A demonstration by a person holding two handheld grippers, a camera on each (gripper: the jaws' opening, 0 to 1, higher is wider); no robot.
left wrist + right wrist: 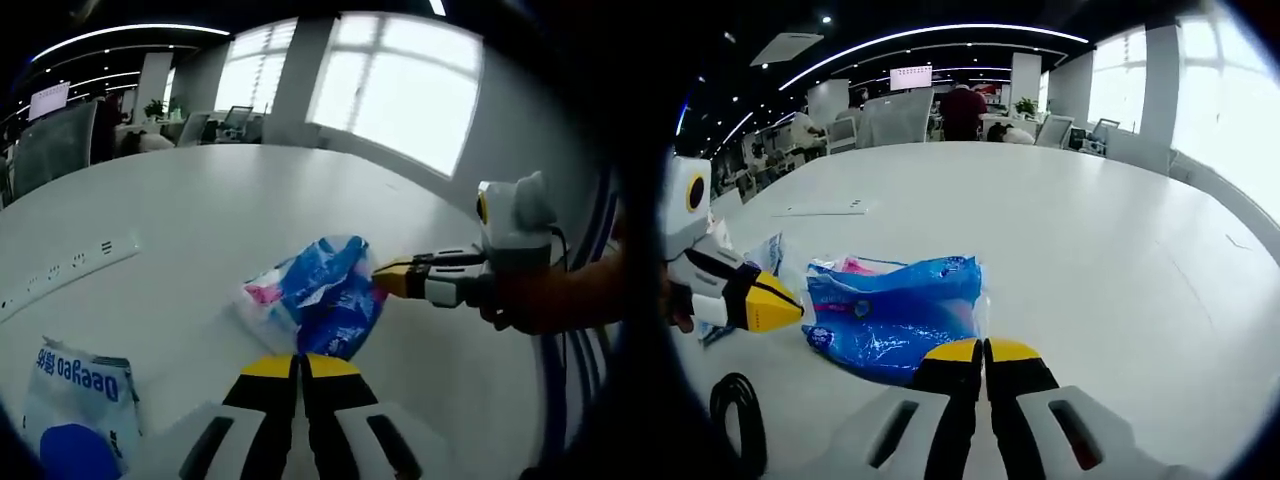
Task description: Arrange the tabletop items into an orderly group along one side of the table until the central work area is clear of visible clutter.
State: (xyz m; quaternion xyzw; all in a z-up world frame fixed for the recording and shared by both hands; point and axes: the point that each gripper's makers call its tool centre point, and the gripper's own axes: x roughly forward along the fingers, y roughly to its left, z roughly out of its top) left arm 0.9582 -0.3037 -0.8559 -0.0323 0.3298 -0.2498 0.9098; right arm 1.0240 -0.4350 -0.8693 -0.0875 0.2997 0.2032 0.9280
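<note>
A crumpled blue plastic bag (325, 295) with a pink and white patch lies on the white table (230, 200). My left gripper (300, 365) is shut, its yellow tips right at the bag's near edge. My right gripper (392, 278) comes in from the right, held by a hand, with its yellow tip on the bag's far side. In the right gripper view my right gripper (985, 350) is shut on the near edge of the blue bag (895, 310). The left gripper (770, 302) points at the bag's left end there.
A white "Deeyeo" packet (80, 400) lies near the table edge beside my left gripper. A white power strip (70, 268) lies further off. A black cable loop (735, 415) lies by the edge. Chairs and desks stand beyond the table.
</note>
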